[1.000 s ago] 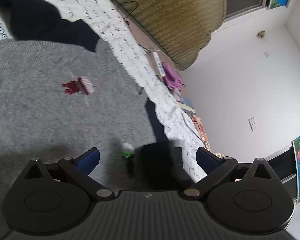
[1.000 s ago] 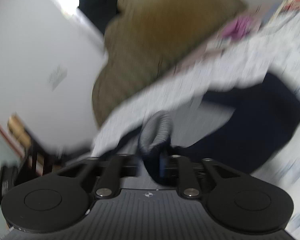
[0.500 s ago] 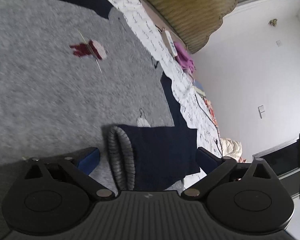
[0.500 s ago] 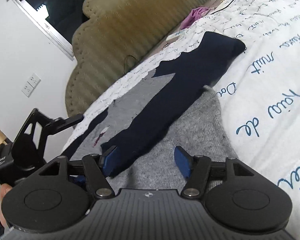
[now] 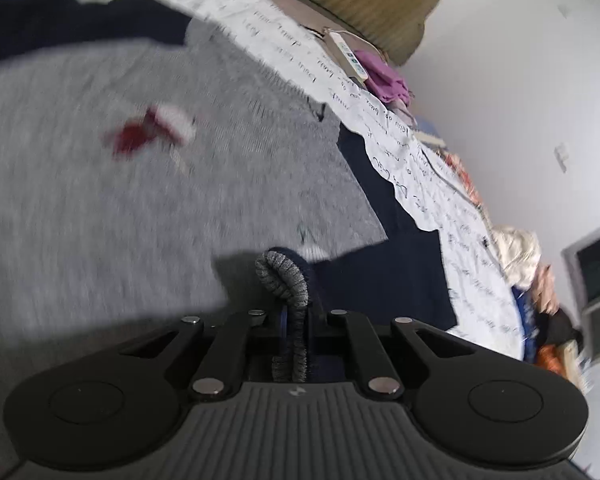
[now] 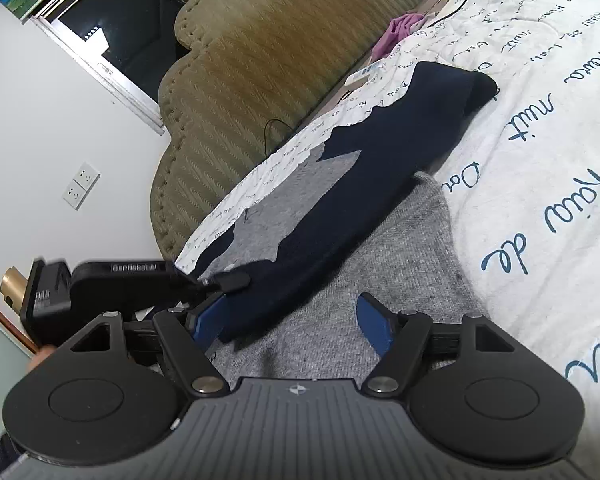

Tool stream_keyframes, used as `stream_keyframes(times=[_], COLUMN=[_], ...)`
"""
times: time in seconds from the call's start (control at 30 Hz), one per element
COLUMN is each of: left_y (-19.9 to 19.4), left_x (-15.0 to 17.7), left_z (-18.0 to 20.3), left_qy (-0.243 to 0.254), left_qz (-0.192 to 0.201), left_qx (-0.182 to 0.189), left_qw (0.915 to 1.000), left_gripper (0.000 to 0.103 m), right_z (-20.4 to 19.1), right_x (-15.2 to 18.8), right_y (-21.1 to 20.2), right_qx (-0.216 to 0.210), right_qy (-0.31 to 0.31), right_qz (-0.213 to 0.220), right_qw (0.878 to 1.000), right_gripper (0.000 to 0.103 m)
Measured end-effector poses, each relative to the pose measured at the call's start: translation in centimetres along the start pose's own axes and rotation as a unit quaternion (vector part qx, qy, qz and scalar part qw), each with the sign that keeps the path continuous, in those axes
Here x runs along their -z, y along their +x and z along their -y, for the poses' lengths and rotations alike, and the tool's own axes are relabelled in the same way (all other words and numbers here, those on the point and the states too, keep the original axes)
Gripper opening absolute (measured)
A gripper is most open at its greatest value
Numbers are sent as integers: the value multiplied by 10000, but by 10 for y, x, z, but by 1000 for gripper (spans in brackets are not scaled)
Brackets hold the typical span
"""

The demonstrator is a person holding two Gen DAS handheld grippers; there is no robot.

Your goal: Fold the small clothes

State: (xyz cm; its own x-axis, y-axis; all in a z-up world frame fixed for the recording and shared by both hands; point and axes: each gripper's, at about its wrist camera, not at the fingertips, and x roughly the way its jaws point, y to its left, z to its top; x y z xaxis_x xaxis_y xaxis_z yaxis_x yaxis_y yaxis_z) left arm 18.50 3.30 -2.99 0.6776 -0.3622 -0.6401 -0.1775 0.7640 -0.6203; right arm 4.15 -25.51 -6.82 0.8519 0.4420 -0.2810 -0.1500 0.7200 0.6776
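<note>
A small grey sweater with navy sleeves and a red and white chest motif lies flat on the bed. My left gripper is shut on the ribbed grey cuff of one navy sleeve. In the right wrist view the other navy sleeve lies folded across the grey body. My right gripper is open and empty just above the sweater. The left gripper's black body shows at the left.
The white quilt with blue script covers the bed. An olive padded headboard stands behind. A remote and purple cloth lie by the bed edge. A dark window is in the white wall.
My left gripper has closed on the sleeve cuff it was open around. My right gripper let go of its sleeve earlier and stays open over the sweater.
</note>
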Motion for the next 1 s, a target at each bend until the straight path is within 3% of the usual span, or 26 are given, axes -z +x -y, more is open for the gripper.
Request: stream_keyframes(times=[0.13,0.23,0.37,0.53,0.73,0.93,1.0], left_y=[-1,-12,-31,-45,-51,-49,-44], left_x=[-25,-38,-61,-93,-97,-105,-107], left_z=[4,3,-7,-46,-79,-82,-84], left_qy=[458,703,799,541,378,426,419], left_qz=[45,262,707,880,882,923,903], left_qx=[-345,-416,-504,-1000,-1303,-1383,-1432], left_qw=[9983,9963,9930,9896,9868,9852,9847], left_gripper=[8,8,8,8,8,8,8], right_z=[-8,-13,1,27,43,26,22], right_x=[-16,-60,-124,-176,-183,-178,-174], right_y=[-4,-9,1,40,107,153,162], right_qx=[240,555,1199,1400,1388,1405,1440], right_qy=[-48,-600,-983,-743,-419,-728,-963], right_qz=[-198,97,360,11,-651,-1081,-1168], right_qw=[9995,9966,9873,9874,9873,9815,9779], right_gripper=[76,80,82,83,83,82,59])
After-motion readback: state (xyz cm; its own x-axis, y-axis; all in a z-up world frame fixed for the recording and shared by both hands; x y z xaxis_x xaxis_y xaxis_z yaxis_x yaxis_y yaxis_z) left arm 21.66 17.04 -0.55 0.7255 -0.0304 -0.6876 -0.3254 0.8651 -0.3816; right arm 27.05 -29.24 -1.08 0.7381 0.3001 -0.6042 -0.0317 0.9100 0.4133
